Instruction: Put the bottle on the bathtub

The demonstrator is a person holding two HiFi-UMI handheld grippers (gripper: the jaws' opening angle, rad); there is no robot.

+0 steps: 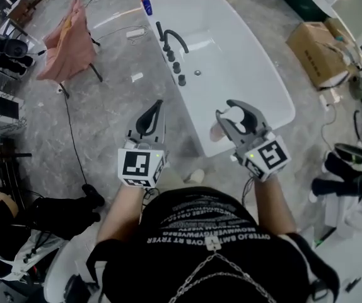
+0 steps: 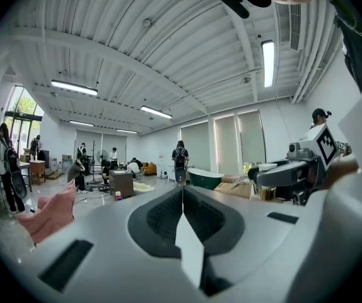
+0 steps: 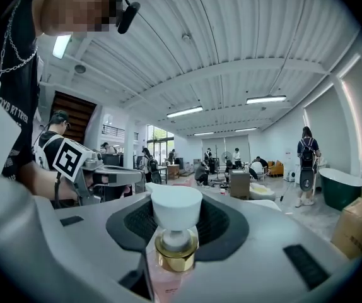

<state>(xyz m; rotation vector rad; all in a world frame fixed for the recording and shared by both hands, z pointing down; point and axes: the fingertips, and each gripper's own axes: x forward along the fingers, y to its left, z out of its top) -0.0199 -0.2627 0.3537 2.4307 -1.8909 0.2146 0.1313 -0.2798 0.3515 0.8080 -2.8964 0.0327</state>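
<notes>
Right gripper (image 1: pixel 239 111) jaws pinching the bottle (image 3: pixel 173 235), left gripper (image 1: pixel 151 113) jaws pressed together, empty; bathtub (image 1: pixel 250 62) rim at twelve o'clock looks narrow, so the bottle could topple

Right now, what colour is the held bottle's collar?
Gold collar on the bottle, clearest in the right gripper view.

Pink cloth (image 1: pixel 69 41) draped left, cardboard box (image 1: pixel 315 52) right, black cable (image 1: pixel 72 141) across floor (image 1: pixel 115 109)

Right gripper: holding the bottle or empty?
Holding it: the right gripper clamps the pink bottle, white pump cap showing between its jaws.
</notes>
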